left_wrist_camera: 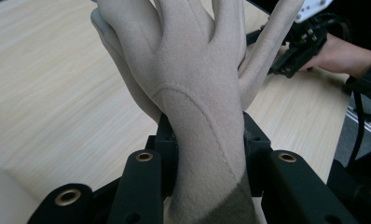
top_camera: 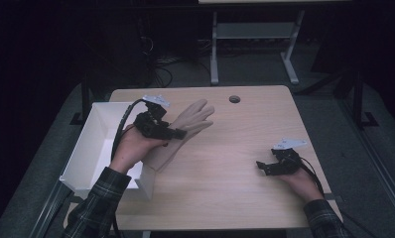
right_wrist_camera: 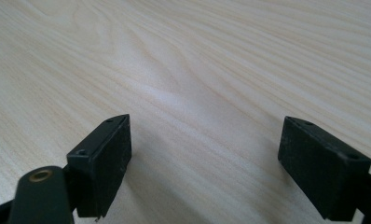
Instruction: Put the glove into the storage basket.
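A person is holding a beige glove up over a wooden table with the left gripper.

In the high view, the left gripper [top_camera: 178, 133] is clamping the beige glove [top_camera: 188, 124] near its cuff, at the table's left side; the glove's fingers are pointing far and right, while its cuff is hanging just beside the white bin [top_camera: 94, 148]. The limp cuff is likely at risk of snagging on the bin's near wall. The right gripper [top_camera: 263, 167] is resting near the right edge, well apart. In the left gripper view, the jaws are pressing the glove [left_wrist_camera: 193, 93] at the wrist; soft fabric may be slipping free. In the right gripper view, the right gripper [right_wrist_camera: 204, 163] is standing open over bare table [right_wrist_camera: 183, 60].
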The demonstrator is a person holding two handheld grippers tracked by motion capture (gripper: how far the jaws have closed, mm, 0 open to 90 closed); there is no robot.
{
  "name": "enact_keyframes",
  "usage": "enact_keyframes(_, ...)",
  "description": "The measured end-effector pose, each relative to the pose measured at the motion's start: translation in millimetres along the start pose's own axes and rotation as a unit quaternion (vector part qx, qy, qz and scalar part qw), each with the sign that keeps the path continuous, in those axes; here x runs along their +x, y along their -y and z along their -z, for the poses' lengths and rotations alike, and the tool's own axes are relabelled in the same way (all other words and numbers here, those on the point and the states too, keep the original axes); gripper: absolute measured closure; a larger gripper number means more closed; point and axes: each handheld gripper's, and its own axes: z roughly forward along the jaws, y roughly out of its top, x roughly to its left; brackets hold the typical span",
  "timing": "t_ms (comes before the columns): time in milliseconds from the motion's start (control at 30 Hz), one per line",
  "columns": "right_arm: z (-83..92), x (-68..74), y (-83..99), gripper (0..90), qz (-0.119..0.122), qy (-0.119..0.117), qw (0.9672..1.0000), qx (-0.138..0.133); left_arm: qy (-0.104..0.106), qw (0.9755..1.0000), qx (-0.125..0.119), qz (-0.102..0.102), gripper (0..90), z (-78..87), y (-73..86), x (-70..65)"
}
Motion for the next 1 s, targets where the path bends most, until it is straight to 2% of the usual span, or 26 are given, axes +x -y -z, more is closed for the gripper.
enact_keyframes(267,0.0,0.0,0.0,17.0,0.0,0.0,1.0,0.0,-0.021,0.9996,-0.009,0.018,66.9,22.7,11.7,13.9)
enact_keyframes(400,0.0,0.0,0.0,17.0,0.0,0.0,1.0,0.0,-0.034,0.9987,-0.021,0.032,66.9,38.7,20.2,24.3)
enact_keyframes(433,0.0,0.0,0.0,17.0,0.0,0.0,1.0,0.0,-0.043,0.9979,-0.027,0.041,66.9,44.8,25.1,29.1)
enact_keyframes(500,0.0,0.0,0.0,17.0,0.0,0.0,1.0,0.0,-0.047,0.9976,-0.028,0.043,67.0,47.7,27.8,31.8)
enact_keyframes(533,0.0,0.1,0.0,17.0,0.0,0.0,1.0,0.0,-0.053,0.9966,-0.032,0.053,66.9,53.1,33.8,36.9)
enact_keyframes(633,0.0,0.0,0.0,17.0,0.0,0.0,1.0,0.0,-0.074,0.9944,-0.037,0.065,66.9,60.6,43.8,44.3)
enact_keyframes(700,0.0,0.1,0.0,17.0,-0.001,0.0,1.0,0.0,-0.08,0.9939,-0.036,0.066,66.9,63.4,47.7,48.0)
enact_keyframes(767,0.0,0.1,0.0,17.0,-0.001,0.0,1.0,0.0,-0.098,0.9912,-0.039,0.08,66.9,67.4,55.9,54.2)
enact_keyframes(800,0.1,0.1,0.0,17.0,-0.001,0.0,1.0,0.0,-0.105,0.9894,-0.041,0.092,66.9,71.7,64.9,62.0)
enact_keyframes(867,0.0,0.0,0.0,17.0,0.0,0.0,1.0,0.0,-0.11,0.9884,-0.04,0.097,67.0,73.0,69.2,65.6)
enact_keyframes(1000,0.0,0.0,0.0,16.9,0.0,0.0,1.0,0.0,-0.133,0.9833,-0.033,0.12,66.9,74.9,86.3,78.3)
